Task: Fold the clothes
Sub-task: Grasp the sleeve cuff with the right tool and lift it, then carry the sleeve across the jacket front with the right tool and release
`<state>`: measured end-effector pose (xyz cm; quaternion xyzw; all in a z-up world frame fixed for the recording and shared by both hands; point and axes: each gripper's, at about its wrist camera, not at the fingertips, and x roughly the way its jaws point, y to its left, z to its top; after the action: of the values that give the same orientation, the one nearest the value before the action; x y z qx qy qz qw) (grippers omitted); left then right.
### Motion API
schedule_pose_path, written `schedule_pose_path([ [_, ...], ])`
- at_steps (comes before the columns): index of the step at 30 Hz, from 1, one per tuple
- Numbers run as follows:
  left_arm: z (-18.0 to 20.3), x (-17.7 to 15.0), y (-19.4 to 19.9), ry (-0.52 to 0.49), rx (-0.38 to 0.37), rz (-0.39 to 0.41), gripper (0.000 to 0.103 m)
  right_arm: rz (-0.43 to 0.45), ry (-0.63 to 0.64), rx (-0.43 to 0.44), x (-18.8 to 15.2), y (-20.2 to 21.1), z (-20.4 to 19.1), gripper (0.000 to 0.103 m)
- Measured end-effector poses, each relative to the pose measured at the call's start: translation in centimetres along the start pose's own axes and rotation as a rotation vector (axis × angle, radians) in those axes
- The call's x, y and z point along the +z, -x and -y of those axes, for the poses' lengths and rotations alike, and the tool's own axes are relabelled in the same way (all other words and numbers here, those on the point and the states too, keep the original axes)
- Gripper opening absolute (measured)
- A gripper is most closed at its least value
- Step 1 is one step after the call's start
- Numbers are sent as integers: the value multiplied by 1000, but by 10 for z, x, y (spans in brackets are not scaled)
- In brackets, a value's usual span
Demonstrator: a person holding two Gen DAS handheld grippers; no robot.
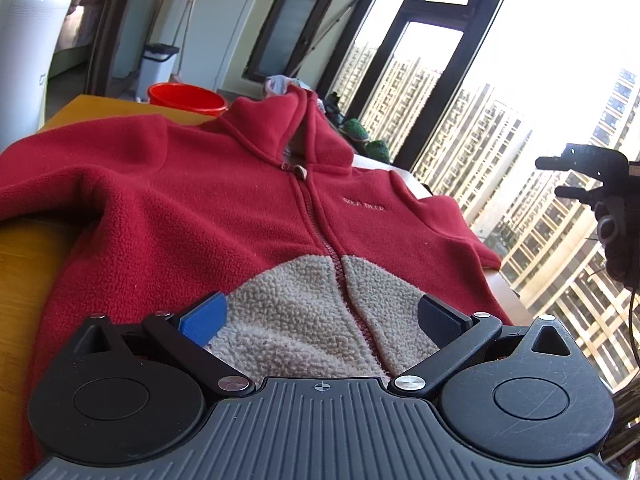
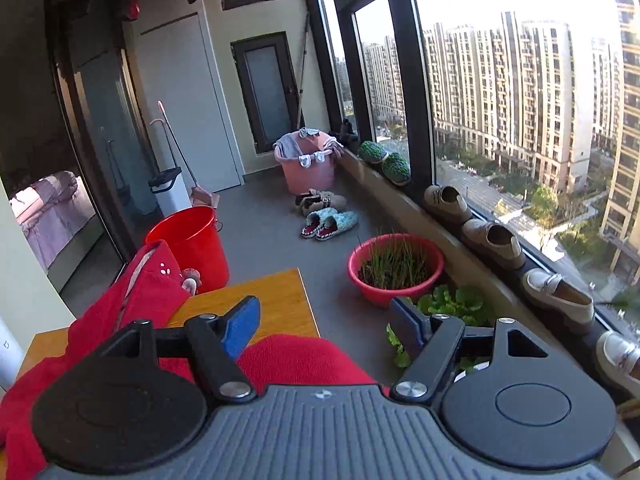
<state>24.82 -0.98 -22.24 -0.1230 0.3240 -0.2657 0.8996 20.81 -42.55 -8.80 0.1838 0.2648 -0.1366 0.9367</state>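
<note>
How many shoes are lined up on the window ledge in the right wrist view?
4: shoes on the ledge, at and, cut off at the frame edge. More may lie beyond it.

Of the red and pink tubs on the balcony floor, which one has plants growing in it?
The shallow red basin below the window sill, full of grass-like shoots. The red bucket shows no plants; the pink basket holds laundry.

Count: one red hooded jacket beneath the left gripper. Ahead of the right gripper: one red bucket, one pink laundry basket, one red basin of grass. Two blue slippers on the floor. Two green slippers and at least four pale shoes on the sill to its right.
</note>
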Motion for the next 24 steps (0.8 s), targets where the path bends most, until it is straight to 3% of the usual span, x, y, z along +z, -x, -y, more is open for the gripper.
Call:
schedule_pose_path([
  [4,1,1,-1,-3,4,-4,103,-167,-316,110,-53,-25,61,66],
  [7,1,0,-2,-6,6,-7,103,-264,-474,190,-83,-48,79,65],
  [13,1,-1,-2,-5,6,-7,103,-270,-580,235,-104,-84,88,65],
  [15,2,-1,-3,-7,8,-8,103,-252,-574,242,-104,-91,86,63],
  [18,3,0,-4,-11,13,-10,103,-224,-518,220,-95,-100,77,52],
  [20,3,0,-4,-13,15,-10,103,-187,-452,198,-90,-102,70,30],
  [22,3,0,-3,-13,15,-9,103,-128,-382,189,-81,-97,62,20],
  [24,2,0,-3,-10,12,-8,103,-52,-281,183,-71,-83,45,18],
])
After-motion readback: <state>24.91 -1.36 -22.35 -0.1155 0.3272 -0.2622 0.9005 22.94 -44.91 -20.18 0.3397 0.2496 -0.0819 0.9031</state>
